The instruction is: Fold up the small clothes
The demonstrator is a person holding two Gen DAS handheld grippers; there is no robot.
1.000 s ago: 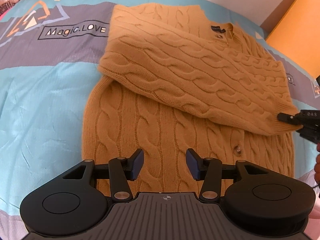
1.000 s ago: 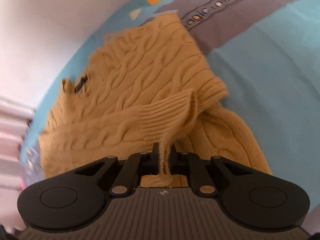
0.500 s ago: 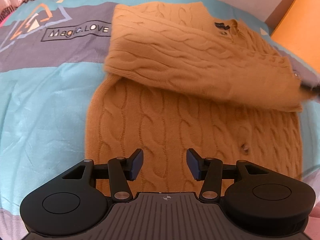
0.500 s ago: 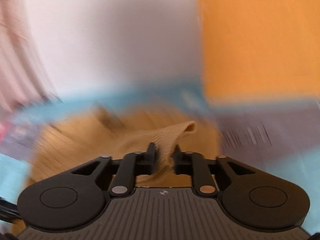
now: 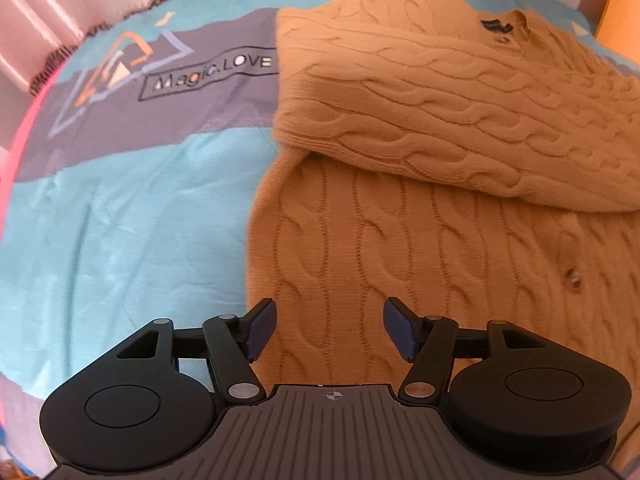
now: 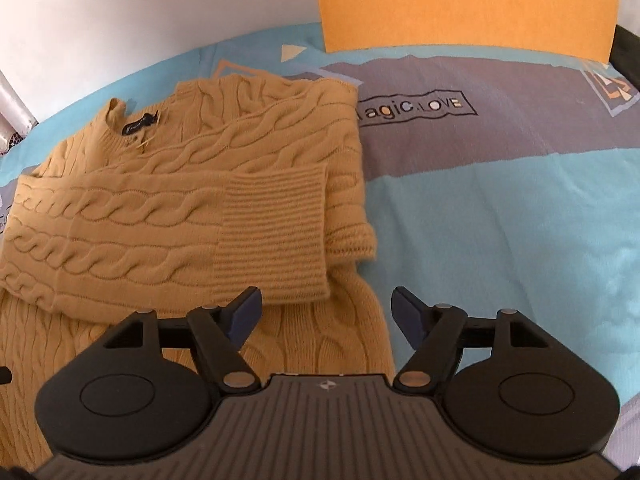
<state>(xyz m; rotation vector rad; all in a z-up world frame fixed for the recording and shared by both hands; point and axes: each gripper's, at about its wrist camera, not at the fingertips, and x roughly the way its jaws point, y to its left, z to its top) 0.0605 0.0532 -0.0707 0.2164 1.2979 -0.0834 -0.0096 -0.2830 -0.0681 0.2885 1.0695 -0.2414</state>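
Bed sheet [image 6: 500, 200] with "Magic.LOVE" print, orange board [image 6: 464, 4] at 12 o'clock. Mustard cardigan [image 5: 420, 220] flat on bed, both sleeves [image 6: 160, 224] folded across chest. Left gripper [image 5: 329, 330] spread over hem; right gripper [image 6: 326, 316] spread, empty, cuff [image 6: 276, 236] at 11 o'clock.

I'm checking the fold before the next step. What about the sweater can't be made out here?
- Sweater hem: left wrist view, behind the open left tongs.
- Its right edge: cut off by that frame.
- Chest under the folded sleeves: covered, right wrist view.
- Neck label: too small to read.
- Right tongs: open, holding nothing.
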